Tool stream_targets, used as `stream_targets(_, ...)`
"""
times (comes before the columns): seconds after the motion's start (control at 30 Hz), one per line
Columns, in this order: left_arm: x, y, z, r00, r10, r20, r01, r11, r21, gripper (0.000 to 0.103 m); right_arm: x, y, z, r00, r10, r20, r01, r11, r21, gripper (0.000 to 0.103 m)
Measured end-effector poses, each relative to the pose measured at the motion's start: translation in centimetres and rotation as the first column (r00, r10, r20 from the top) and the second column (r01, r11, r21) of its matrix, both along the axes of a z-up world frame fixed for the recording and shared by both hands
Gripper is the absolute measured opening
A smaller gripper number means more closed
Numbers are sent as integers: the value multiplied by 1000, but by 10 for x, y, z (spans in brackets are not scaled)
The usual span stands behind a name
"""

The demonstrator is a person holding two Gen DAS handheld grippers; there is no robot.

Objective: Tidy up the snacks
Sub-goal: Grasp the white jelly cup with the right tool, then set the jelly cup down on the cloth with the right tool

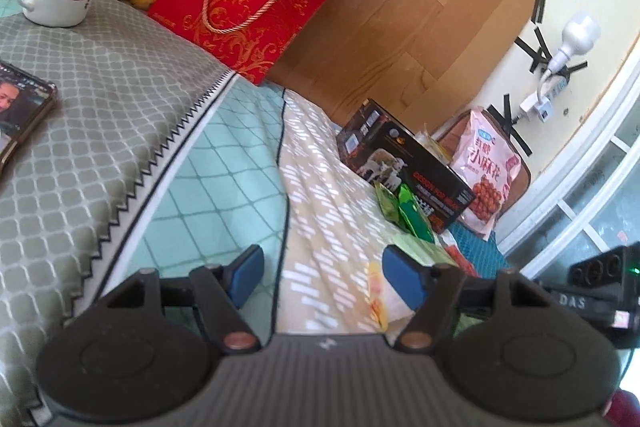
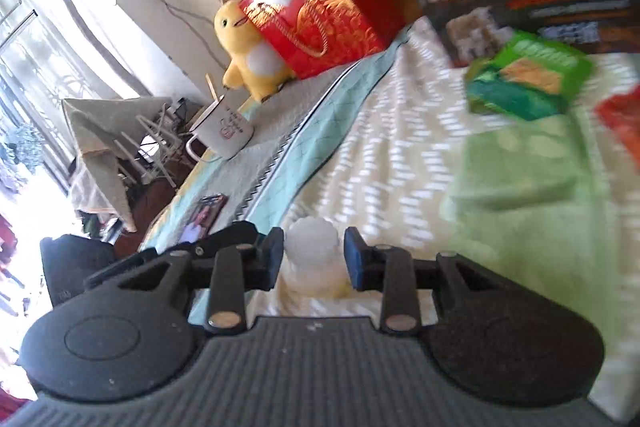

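My left tongs (image 1: 322, 273) stand wide with nothing between them, above the bed (image 1: 320, 195). My right tongs (image 2: 314, 259) are narrow around a pale, blurry wrapped snack (image 2: 314, 255); contact unclear. Green snack packets (image 1: 404, 211) lie by the black box (image 1: 412, 163) near the headboard (image 1: 380, 19).

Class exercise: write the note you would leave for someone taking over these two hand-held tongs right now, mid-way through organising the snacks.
Left tongs: open, empty, above the bedcover.
Right tongs: a pale, whitish packet sits between the pads; whether they press on it is unclear.
Snacks: green packets and a pink bag lie by the black box near the headboard; the right view is blurred.
Done: nothing visibly sorted.
Left: gather the loose packets.
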State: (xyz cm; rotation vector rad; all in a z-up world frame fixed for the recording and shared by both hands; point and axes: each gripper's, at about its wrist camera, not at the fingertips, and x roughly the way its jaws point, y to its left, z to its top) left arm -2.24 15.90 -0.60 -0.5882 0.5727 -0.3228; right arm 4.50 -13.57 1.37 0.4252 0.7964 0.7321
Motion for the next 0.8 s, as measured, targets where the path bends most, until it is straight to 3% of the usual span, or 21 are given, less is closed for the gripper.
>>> stream_targets(0.17,-3,-12,2,1000,-22,6,21,999,25,69,-26,-14,8,995,-33,97,48,986,-157,38)
stream_targets(0.37,-5,-23,5,999,-37,4,37,998,56,70,-39,-17,4,985,2,171,34,977,-212,38)
stream_targets(0.53,-6,-28,7,999,-41,4,41,997,70,72,-43,-12,8,971,20,237,40,968,-248,48)
stream_targets(0.8,-3,-32,7,999,-41,-4,41,996,85,72,-49,-12,6,964,20,267,53,963,-266,49)
